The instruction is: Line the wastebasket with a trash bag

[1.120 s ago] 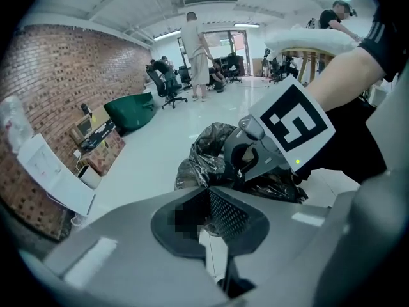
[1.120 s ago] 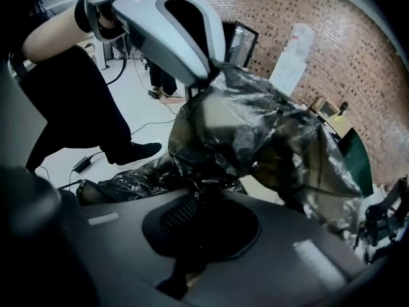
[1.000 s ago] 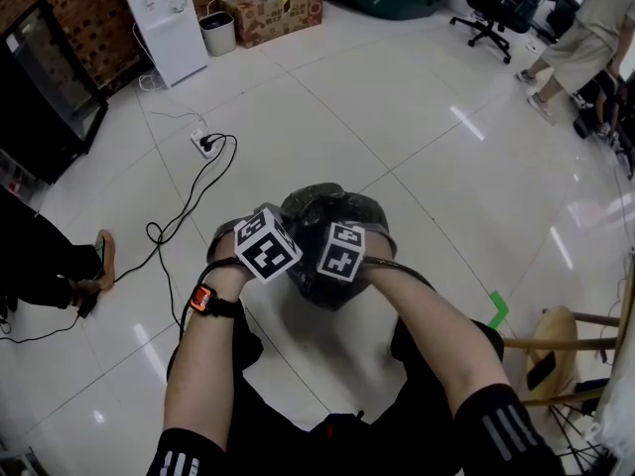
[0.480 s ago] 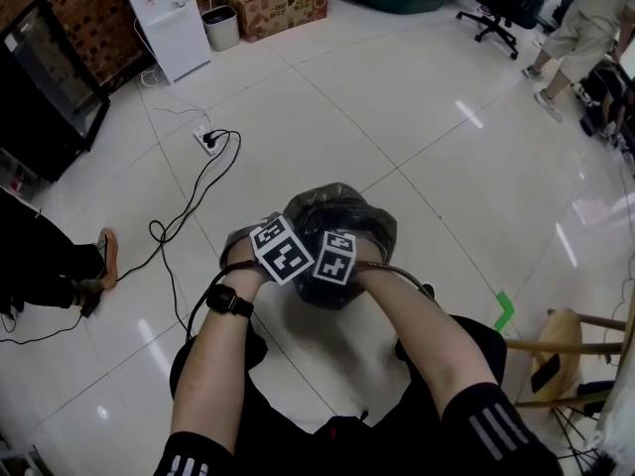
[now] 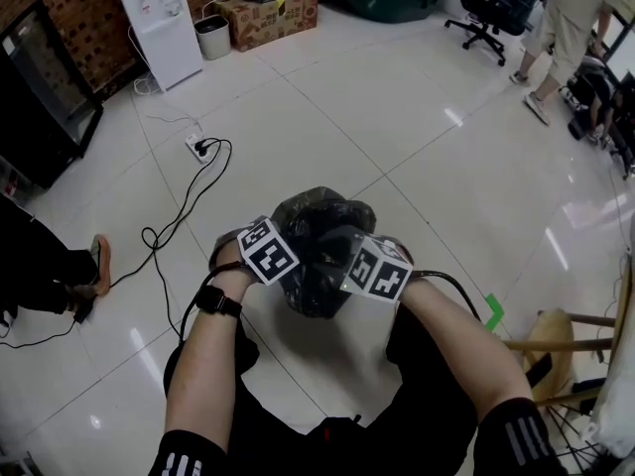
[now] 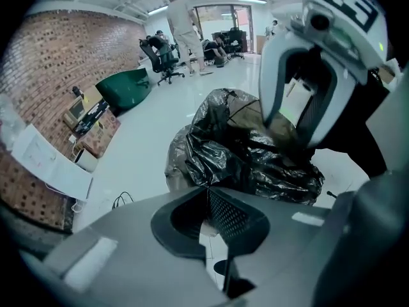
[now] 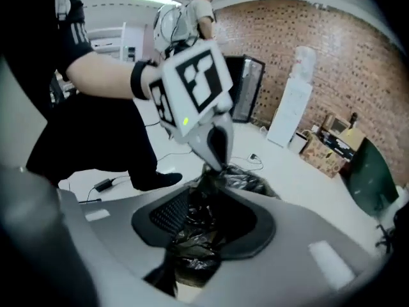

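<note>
A crumpled black trash bag (image 5: pixel 322 236) covers the wastebasket on the white tile floor, and the basket itself is hidden under it. My left gripper (image 5: pixel 291 264) is at the bag's left side, shut on a pinch of film. In the left gripper view the closed jaws (image 6: pixel 206 189) meet at the bag's (image 6: pixel 249 162) near edge. My right gripper (image 5: pixel 359 264) is at the bag's right side. Its jaws (image 7: pixel 208 208) are opening, with a loose strand of bag film (image 7: pixel 192 235) lying between them. That strand runs up to the left gripper's fingertips (image 7: pixel 217 147).
A power strip (image 5: pixel 198 149) with a black cable trails across the floor to the left. A wooden stool (image 5: pixel 561 350) and green tape (image 5: pixel 493 311) are at the right. At the back stand a white dispenser (image 5: pixel 154 18), a small bin (image 5: pixel 211 36) and a cardboard box (image 5: pixel 268 16). People stand at the far right.
My right gripper has moved right, away from the left one, and its jaws have opened off the bag. The left gripper has stayed at the bag's left side.
</note>
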Demonstrator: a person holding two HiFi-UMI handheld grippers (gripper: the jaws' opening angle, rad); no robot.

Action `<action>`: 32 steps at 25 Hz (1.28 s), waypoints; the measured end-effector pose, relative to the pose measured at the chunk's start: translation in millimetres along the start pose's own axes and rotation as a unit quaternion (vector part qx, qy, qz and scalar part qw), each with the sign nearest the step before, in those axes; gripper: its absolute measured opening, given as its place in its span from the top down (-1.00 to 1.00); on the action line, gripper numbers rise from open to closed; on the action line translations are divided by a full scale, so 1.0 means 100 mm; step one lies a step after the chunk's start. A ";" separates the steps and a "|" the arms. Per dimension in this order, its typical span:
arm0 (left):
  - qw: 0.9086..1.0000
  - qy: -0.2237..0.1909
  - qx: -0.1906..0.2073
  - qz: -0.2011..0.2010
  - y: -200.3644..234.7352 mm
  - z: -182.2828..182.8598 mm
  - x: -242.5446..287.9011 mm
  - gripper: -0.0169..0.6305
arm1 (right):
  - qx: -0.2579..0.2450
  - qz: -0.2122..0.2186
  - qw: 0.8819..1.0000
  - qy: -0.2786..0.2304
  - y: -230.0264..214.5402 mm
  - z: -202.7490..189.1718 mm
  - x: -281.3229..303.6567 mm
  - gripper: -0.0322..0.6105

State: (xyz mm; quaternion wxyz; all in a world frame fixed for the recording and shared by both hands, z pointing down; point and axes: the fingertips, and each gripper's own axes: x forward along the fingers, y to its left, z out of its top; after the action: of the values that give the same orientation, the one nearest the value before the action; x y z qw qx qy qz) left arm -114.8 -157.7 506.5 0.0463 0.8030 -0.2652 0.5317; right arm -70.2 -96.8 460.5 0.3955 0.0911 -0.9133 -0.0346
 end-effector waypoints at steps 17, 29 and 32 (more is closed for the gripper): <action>0.998 -0.014 -0.012 -0.052 -0.15 -0.02 0.01 0.95 | 0.287 -0.079 0.954 -0.044 -1.07 -1.15 -0.13 0.39; 0.993 -0.089 -0.012 -0.080 -0.10 0.15 -0.66 0.54 | 0.276 -0.055 0.959 -0.013 -0.93 -1.27 -0.40 0.88; 0.992 -0.102 -0.009 -0.070 0.02 0.16 -0.81 0.54 | 0.267 -0.042 0.963 -0.006 -0.89 -1.27 -0.39 0.88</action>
State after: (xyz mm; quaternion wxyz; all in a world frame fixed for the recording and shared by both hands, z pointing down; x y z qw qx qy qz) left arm -126.4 -134.9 428.1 0.0636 0.8689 -0.2170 0.4402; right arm 61.5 -175.7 507.3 0.3492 0.2313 -0.8871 0.1940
